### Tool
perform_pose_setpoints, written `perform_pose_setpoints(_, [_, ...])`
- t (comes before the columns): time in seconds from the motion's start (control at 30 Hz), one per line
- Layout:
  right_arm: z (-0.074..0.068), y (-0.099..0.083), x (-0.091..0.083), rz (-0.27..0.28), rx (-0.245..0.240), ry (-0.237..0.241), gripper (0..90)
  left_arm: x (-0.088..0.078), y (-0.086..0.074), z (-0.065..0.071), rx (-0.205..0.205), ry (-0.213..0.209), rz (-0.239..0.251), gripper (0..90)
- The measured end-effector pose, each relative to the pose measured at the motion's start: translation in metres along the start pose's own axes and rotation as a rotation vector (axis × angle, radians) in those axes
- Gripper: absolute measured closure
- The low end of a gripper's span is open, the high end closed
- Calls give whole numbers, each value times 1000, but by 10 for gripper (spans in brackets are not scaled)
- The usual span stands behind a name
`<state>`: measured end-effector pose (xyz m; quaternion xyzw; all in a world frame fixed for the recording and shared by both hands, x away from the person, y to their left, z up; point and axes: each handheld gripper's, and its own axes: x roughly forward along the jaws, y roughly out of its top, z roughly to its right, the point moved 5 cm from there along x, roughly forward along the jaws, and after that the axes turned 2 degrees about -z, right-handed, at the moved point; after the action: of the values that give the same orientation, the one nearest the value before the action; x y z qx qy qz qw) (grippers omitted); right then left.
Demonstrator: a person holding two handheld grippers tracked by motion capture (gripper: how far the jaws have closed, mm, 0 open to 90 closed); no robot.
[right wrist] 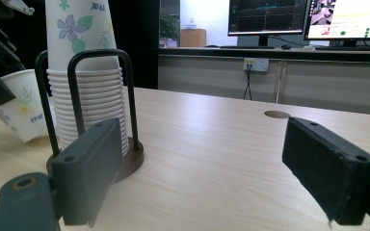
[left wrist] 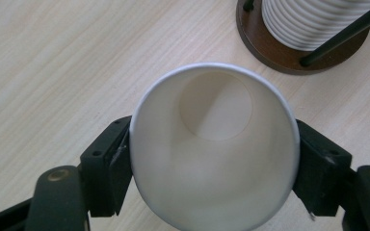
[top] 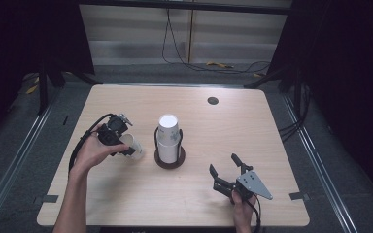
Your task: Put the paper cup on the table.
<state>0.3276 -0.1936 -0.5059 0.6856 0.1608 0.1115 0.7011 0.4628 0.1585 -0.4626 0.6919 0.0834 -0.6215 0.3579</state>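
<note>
One paper cup (top: 132,145) is lying tilted in the left gripper (top: 121,145) beside the cup stack (top: 168,138) on the table (top: 223,136). Left gripper view: fingers (left wrist: 108,166) are pinching its thin, light, crushable rim. Right gripper view: fingers (right wrist: 89,168) are spreading wide, empty.

One holder (top: 169,160) stands mid-surface (top: 223,141), carrying one stack of cups (top: 168,136); the cups in it are too tightly nested to count. One loose cup (top: 132,145) sits just left of the holder. Two tongs: one (top: 119,138) left of the holder, one (top: 226,171) to its right.
</note>
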Motion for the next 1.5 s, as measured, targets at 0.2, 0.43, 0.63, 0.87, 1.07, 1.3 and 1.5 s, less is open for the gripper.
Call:
perform_pose_setpoints(0.2, [0,0,0,-1,0,0,138,2,1,-3,10,3,-26,256])
perform_pose_setpoints(0.43, [0,0,0,-1,0,0,138,8,4,-5,-4,-18,-26,245])
perform_pose_setpoints(0.63, [0,0,0,0,1,1,137,11,7,-6,1,-7,-6,223])
perform_pose_setpoints(0.87, [0,0,0,-1,0,0,137,15,10,-5,-5,-14,6,211])
perform_pose_setpoints(1.07, [0,0,0,-1,2,2,137,17,12,-7,-8,-9,17,188])
perform_pose_setpoints(1.3, [0,0,0,-1,3,3,137,15,12,-7,-13,-10,60,178])
perform_pose_setpoints(1.5, [0,0,0,-1,2,2,138,11,11,-6,-4,4,101,176])
